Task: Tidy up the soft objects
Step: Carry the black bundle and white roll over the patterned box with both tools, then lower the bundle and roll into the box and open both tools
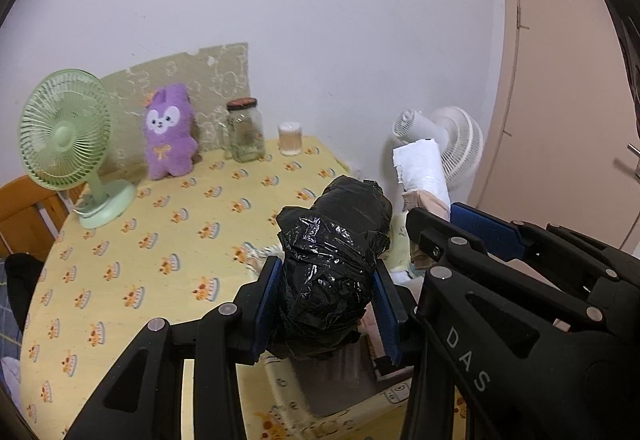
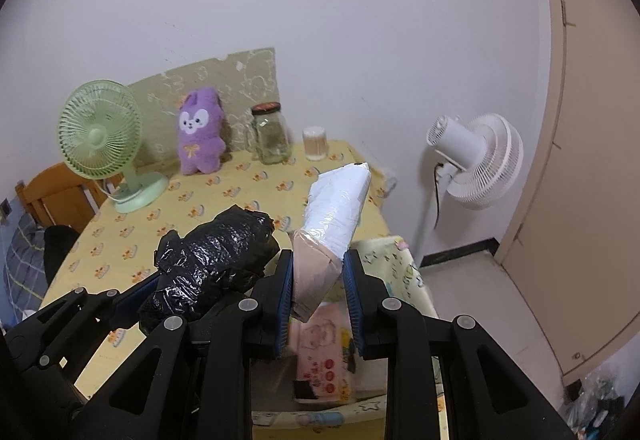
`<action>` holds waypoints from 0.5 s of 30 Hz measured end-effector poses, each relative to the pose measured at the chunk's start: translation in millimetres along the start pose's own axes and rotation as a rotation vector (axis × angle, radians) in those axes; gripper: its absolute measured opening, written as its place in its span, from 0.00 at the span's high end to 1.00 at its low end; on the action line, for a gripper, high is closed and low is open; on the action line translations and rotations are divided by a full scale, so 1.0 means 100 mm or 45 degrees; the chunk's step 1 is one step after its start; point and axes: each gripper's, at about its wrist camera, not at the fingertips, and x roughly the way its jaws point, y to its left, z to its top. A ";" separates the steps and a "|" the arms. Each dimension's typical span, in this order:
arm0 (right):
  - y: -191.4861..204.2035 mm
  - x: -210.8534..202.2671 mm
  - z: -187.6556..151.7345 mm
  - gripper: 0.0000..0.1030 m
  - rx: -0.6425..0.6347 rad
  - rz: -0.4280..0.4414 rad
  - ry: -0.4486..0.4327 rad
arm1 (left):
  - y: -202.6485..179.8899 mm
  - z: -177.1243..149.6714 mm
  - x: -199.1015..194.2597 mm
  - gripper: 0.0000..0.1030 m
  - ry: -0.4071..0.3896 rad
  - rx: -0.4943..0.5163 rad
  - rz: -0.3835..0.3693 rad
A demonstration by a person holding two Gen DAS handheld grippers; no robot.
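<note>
My left gripper [image 1: 326, 304] is shut on a roll of black plastic bags [image 1: 334, 260] and holds it above a pale yellow fabric bin [image 1: 288, 412] at the table's near right. The black roll also shows in the right wrist view [image 2: 208, 264]. My right gripper [image 2: 318, 292] is shut on a long packet, pink at the bottom and white plastic at the top [image 2: 336, 211], held tilted over the same bin [image 2: 400, 260]. The packet shows in the left wrist view [image 1: 422, 171]. A pink tissue pack [image 2: 324, 356] lies in the bin under my right gripper.
On the yellow patterned tablecloth [image 1: 160, 240] stand a green desk fan [image 1: 64, 135], a purple plush rabbit [image 1: 168, 131], a glass jar [image 1: 244, 131] and a cotton-swab tub [image 1: 291, 139]. A white floor fan [image 2: 476, 159] stands right of the table. A wooden chair [image 2: 52, 195] is left.
</note>
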 end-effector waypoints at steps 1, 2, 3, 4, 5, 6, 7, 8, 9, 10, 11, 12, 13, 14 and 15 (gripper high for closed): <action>-0.02 0.02 -0.01 0.73 0.005 -0.005 0.007 | -0.01 -0.01 0.03 0.56 0.010 0.002 -0.010; -0.04 0.04 -0.02 0.73 0.010 -0.009 0.014 | -0.04 -0.02 0.06 0.56 0.019 0.005 -0.021; -0.07 0.07 -0.04 0.73 0.016 -0.014 0.022 | -0.06 -0.02 0.10 0.56 0.030 0.011 -0.031; -0.10 0.10 -0.05 0.73 0.024 -0.020 0.031 | -0.08 -0.03 0.13 0.56 0.038 0.017 -0.038; -0.12 0.12 -0.06 0.73 0.030 -0.023 0.037 | -0.10 -0.03 0.15 0.56 0.045 0.023 -0.044; -0.15 0.14 -0.08 0.73 0.040 -0.028 0.048 | -0.12 -0.04 0.17 0.56 0.052 0.031 -0.051; -0.17 0.17 -0.09 0.73 0.047 -0.031 0.056 | -0.15 -0.05 0.20 0.56 0.060 0.041 -0.058; -0.20 0.19 -0.10 0.73 0.055 -0.034 0.064 | -0.17 -0.05 0.22 0.56 0.066 0.048 -0.063; -0.23 0.21 -0.12 0.73 0.062 -0.038 0.073 | -0.18 -0.06 0.24 0.56 0.073 0.053 -0.069; -0.25 0.23 -0.13 0.73 0.067 -0.042 0.080 | -0.20 -0.07 0.27 0.56 0.080 0.057 -0.074; -0.27 0.25 -0.14 0.73 0.072 -0.046 0.088 | -0.22 -0.08 0.30 0.56 0.089 0.062 -0.081; -0.29 0.28 -0.16 0.73 0.076 -0.049 0.097 | -0.23 -0.08 0.31 0.56 0.093 0.064 -0.086; -0.30 0.29 -0.16 0.73 0.078 -0.050 0.103 | -0.24 -0.09 0.34 0.56 0.103 0.067 -0.094; -0.32 0.30 -0.18 0.73 0.081 -0.051 0.110 | -0.25 -0.10 0.35 0.56 0.110 0.068 -0.101; -0.33 0.32 -0.19 0.73 0.083 -0.051 0.118 | -0.26 -0.11 0.37 0.56 0.120 0.070 -0.109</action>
